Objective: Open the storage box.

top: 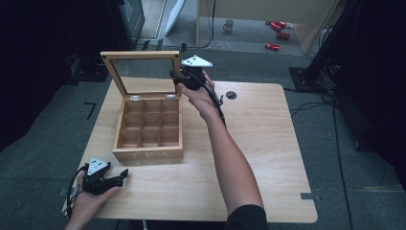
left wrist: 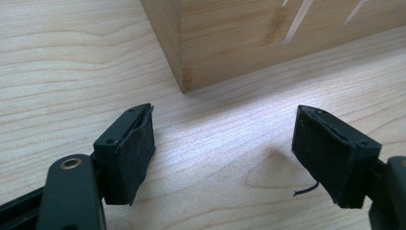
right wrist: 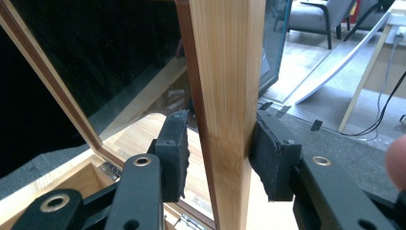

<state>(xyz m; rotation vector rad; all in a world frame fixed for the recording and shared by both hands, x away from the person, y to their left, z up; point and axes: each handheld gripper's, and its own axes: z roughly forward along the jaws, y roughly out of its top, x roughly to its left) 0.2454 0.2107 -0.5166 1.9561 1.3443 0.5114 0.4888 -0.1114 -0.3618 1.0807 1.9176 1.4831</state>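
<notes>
1. I'm working in a dim room with grey carpet; a few red things and a mug sit on the floor far behind, and the wooden table point(top: 268, 143) takes up most of the high view.

2. The biggest thing on it is the wooden tea box point(top: 148, 132), at the left-centre of the table, its nine compartments all looking empty from above.

3. Its glass-paned lid point(top: 143, 72) stands up behind the box on its hinges, leaning a little back, so the box is fully open.

4. My right gripper point(top: 184, 79) is up at the lid's right edge. In the right gripper view its pads point(right wrist: 174, 155) straddle the wooden frame point(right wrist: 227, 110): the right-hand pad presses the wood, the other sits just beside it, so I judge it a pinch on the frame, though I cannot be sure both sides bite.

5. My left gripper point(top: 117, 179) rests low at the near left corner of the table, just in front of the box; its tongs are spread with nothing between them, only bare table, and the box's corner point(left wrist: 182, 72) lies just ahead.

6. As I read it, the lid is being handled. Whether it goes down next I can't say; nothing has been put in the compartments yet.
</notes>
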